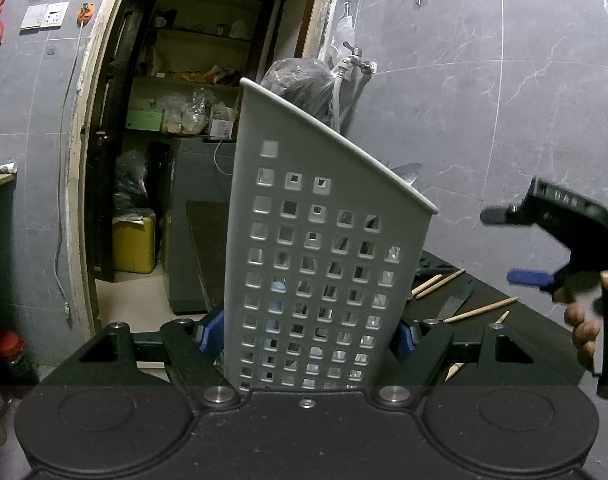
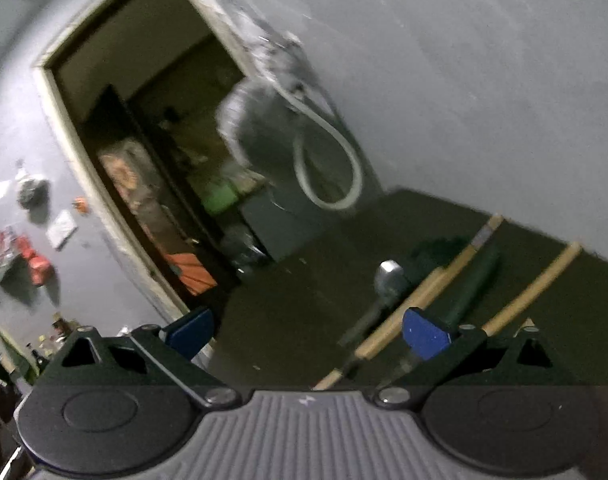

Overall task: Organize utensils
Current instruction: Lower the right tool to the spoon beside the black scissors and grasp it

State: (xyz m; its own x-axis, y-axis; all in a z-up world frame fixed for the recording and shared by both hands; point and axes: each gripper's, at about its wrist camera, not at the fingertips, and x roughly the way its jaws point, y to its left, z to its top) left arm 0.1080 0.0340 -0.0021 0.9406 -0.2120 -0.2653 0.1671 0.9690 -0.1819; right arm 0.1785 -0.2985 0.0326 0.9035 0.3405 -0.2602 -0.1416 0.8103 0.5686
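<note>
Utensils lie loose on the dark table (image 2: 288, 312): a metal spoon (image 2: 386, 280), several wooden sticks (image 2: 424, 300) and a dark green-handled tool (image 2: 474, 280). From the right gripper (image 2: 308, 334) they sit ahead of the jaws and toward the right-hand finger, their long axes running diagonally away from that finger toward the far right. The spoon's bowl points away from the jaws, its handle toward them. The view is blurred, so finer detail cannot be confirmed.

Right gripper: jaws spread wide with nothing between the blue pads (image 2: 426, 338). It is the nearer of the two to the loose utensils and is judged the one to collect them.

Left gripper (image 1: 310, 334): jaws clenched on the grey perforated holder (image 1: 316, 264), one pad against each side wall near its base. The holder stands upright between the fingers, its slanted rim rising to the left.

Contents of the holder: something pale blue shows through the lower holes; a metal piece projects above the low right edge of the rim. Neither can be identified further.

In the left view, the right gripper (image 1: 520, 248) hangs to the right of the holder, apart from it, above more sticks (image 1: 480, 310).
</note>
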